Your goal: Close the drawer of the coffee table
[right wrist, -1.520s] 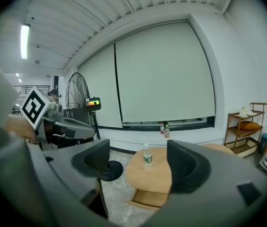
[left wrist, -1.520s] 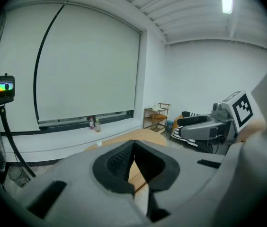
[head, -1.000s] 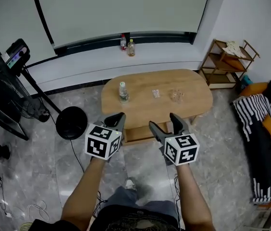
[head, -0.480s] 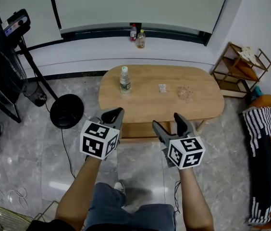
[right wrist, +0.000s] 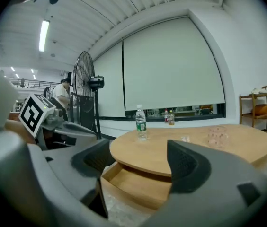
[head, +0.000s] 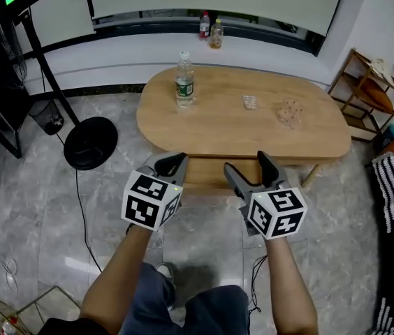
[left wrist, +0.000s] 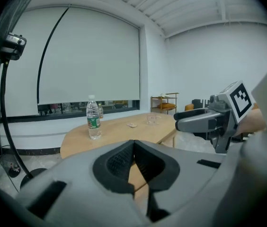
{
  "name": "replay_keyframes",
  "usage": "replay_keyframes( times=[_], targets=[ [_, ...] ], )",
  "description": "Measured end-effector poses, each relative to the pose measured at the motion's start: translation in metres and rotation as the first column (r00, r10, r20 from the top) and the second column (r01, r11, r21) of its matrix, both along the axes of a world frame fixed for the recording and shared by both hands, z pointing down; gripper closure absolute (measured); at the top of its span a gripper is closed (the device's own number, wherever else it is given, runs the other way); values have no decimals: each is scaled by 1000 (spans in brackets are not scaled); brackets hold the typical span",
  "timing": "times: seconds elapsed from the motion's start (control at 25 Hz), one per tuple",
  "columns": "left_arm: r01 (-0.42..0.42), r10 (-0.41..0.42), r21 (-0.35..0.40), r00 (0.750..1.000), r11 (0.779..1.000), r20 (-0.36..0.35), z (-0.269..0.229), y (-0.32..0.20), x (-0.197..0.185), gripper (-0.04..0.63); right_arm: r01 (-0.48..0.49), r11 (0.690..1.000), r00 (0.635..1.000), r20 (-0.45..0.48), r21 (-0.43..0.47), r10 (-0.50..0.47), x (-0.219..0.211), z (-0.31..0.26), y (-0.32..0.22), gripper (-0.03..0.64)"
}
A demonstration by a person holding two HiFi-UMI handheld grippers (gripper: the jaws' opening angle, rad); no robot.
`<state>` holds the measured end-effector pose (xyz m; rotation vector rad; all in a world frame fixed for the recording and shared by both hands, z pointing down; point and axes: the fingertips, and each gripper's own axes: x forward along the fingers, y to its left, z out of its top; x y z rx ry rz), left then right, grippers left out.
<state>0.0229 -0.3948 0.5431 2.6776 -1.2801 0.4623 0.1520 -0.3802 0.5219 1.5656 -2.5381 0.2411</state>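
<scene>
Drawer (head: pixel 207 176) sits under the near edge of the oval tabletop (head: pixel 239 135), pulled out toward the person. Its long axis runs left to right in the head view, parallel to the table's long side; its open front faces the person.

Surroundings:
- On the tabletop: a water bottle (head: pixel 184 80) upright at the left, a small blister pack (head: pixel 250 102) and a clear glass item (head: pixel 289 112) toward the right.
- Two bottles (head: pixel 209 28) stand on the window ledge behind.
- A round fan base (head: pixel 90 142) lies left of the table; a wooden rack (head: pixel 371 82) stands at the right.
- Nothing lies between the grippers and the drawer front.

Grippers:
- Left gripper (head: pixel 172 160): fingers pressed together, empty, apart from the drawer.
- Right gripper (head: pixel 248 165): fingers spread, nothing held, apart from the drawer.

View differences:
- The right gripper view shows the drawer's (right wrist: pixel 138 186) bare interior, plus a standing fan (right wrist: pixel 87 86) and a person (right wrist: pixel 62 91) beyond.
- The left gripper view shows only a strip of wood past its fingers.
</scene>
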Motion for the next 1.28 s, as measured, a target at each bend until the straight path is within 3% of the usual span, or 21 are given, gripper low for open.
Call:
replay_keyframes(
  times=[0.28, 0.52, 0.68, 0.84, 1.08, 1.28],
  targets=[
    [22, -21, 36, 1000, 999, -17, 70, 15, 5, 594, 41, 998, 999, 13, 37, -42, -7, 75, 7, 249],
    [60, -58, 57, 998, 997, -29, 95, 26, -3, 594, 50, 998, 998, 21, 47, -51, -13, 109, 18, 247],
    [42, -41, 69, 999, 997, -28, 99, 34, 1, 594, 47, 998, 998, 46, 48, -49, -14, 127, 27, 247],
    [44, -43, 86, 999, 995, -14, 97, 40, -4, 594, 31, 998, 996, 86, 45, -35, -15, 142, 34, 247],
    [86, -81, 99, 995, 991, -50, 101, 42, -3, 594, 21, 1000, 985, 169, -2, -20, -21, 178, 39, 231],
    [85, -79, 110, 996, 990, -51, 106, 42, 1, 594, -15, 998, 952, 303, -59, 32, -17, 210, 35, 221]
  ],
)
